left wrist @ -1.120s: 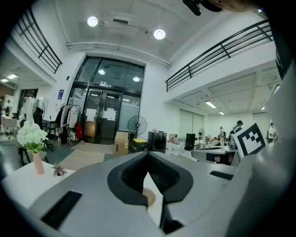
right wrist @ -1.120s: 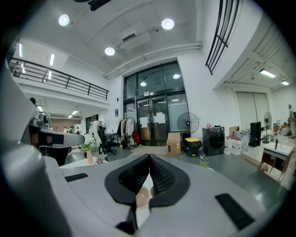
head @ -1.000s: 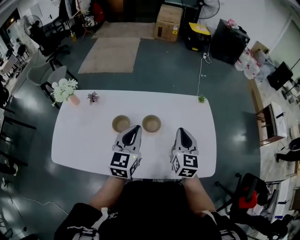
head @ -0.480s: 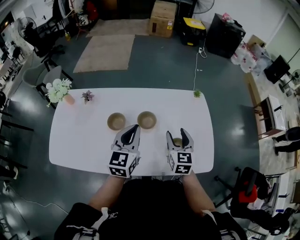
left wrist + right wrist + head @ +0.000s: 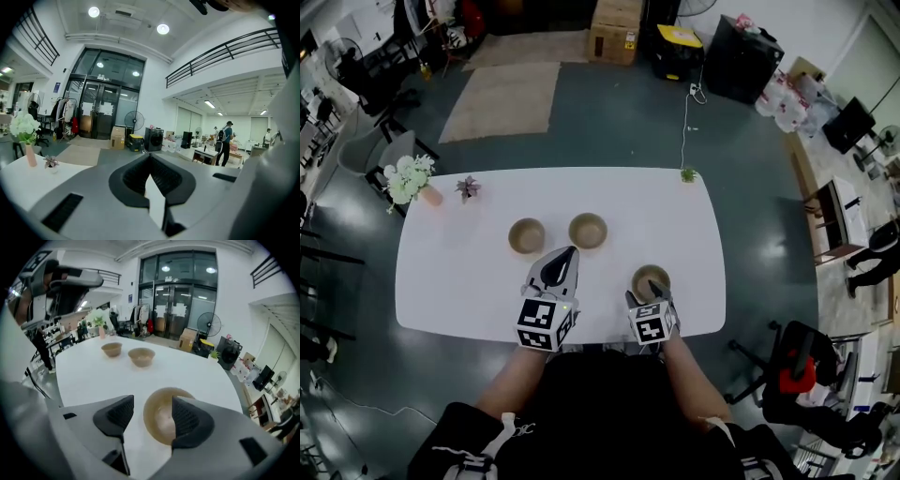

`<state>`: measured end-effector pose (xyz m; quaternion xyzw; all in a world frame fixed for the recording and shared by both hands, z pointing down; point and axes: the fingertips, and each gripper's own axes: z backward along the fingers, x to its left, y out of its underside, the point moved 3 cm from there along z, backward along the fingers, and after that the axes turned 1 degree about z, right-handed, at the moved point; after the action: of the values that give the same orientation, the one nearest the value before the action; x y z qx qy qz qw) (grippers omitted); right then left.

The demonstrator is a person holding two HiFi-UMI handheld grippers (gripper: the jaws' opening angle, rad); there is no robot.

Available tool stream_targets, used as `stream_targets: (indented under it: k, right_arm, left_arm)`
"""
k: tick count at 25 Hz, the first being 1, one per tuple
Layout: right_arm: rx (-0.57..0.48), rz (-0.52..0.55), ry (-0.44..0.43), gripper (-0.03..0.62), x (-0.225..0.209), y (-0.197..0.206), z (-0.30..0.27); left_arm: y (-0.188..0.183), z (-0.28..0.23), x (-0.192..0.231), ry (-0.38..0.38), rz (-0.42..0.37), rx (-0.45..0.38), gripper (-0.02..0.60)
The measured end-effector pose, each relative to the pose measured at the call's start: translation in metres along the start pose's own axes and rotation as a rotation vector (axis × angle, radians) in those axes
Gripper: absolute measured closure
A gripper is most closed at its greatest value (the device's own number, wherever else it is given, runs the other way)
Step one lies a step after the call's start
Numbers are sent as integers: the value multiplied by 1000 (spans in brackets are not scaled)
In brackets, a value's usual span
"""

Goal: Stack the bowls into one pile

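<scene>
Sitting unstacked on table (image 5: 441, 281): three bowls (image 5: 526, 235) (image 5: 587, 230) (image 5: 651, 277); two grippers (image 5: 562, 258) (image 5: 649, 295) nearby

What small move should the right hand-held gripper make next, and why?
Probably close the right hand-held gripper on the rim of the nearest round tan bowl: its jaws stand open with that rim between them, not yet gripped.

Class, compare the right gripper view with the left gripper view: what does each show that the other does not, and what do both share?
Only the right gripper view: the nearest bowl showing between the open right gripper's jaws, and the other two bowls beyond. Only the left gripper view: the left gripper, jaws together and empty, and a standing person. Both: the white table, glass doors and a fan.
</scene>
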<state>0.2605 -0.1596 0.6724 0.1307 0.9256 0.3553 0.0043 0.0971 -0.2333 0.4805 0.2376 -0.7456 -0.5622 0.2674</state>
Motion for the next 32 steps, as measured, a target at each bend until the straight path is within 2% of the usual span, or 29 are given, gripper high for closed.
stream_targets:
  k: [3,7,10,12,18,24,32]
  right_arm:
    - [97,79,-5,336,4,19,-8]
    - [200,236,12,353,11,37,-16]
    - [255,333,77,458,8,44,-19]
    - [263,372,123,562,5,43,-20]
    - [223,366,125,565,2,30,-14]
    - [90,378,120,565,5,-21,-8]
    - [-49,538,62,563,24,-110,-27]
  left_arm:
    - [2,0,-3,24,31,-5,571]
    - [2,3,-3,24,42,-9,571]
    - [1,7,0,16,40,-13,571]
    - [0,10,3,11,40,-15,571]
    - [-1,17,10,-15,39,-15,571]
    - [4,29,23,-59,34,-13,571]
    - [6,55,45,-161,37,-25,571]
